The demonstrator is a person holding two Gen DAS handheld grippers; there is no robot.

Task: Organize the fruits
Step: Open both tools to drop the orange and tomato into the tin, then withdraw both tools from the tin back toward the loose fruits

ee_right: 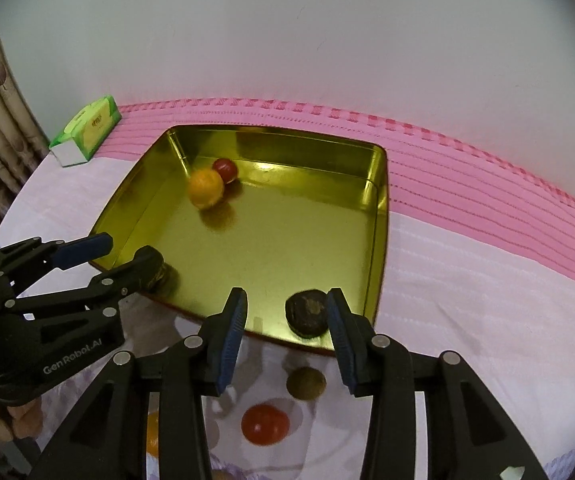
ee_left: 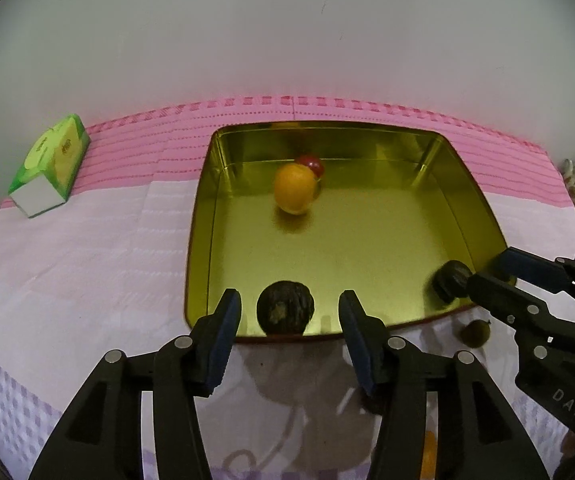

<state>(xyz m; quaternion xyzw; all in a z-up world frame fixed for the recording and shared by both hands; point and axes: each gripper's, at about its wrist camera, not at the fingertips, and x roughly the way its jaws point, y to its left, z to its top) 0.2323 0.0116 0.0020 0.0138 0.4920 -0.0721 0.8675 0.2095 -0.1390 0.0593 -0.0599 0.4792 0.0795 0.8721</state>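
Your gold tin (ee_right: 375, 216) holds 4 fruits: an orange (ee_right: 206, 189), a red one (ee_right: 225, 170) and 2 dark ones (ee_right: 307, 313). Both left tongs (ee_left: 290, 312) and right tongs (ee_right: 287, 312) stand apart, gripping nothing. A brown fruit (ee_right: 305, 383) and a tomato (ee_right: 265, 424) wait on the tabletop.

A tray (ee_right: 379, 216) sits on the cloth-covered table (ee_right: 487, 300). In its far left part an orange (ee_right: 206, 189) lies with a tomato (ee_right: 225, 170) touching it just behind. Two dark fruits lie by the near wall, one (ee_left: 285, 307) left, one (ee_right: 307, 313) right. Before the tray, on the cloth, lie a small round fruit (ee_right: 306, 383) and another tomato (ee_right: 265, 424). A tissue box (ee_right: 87, 132) stands far left, well apart.
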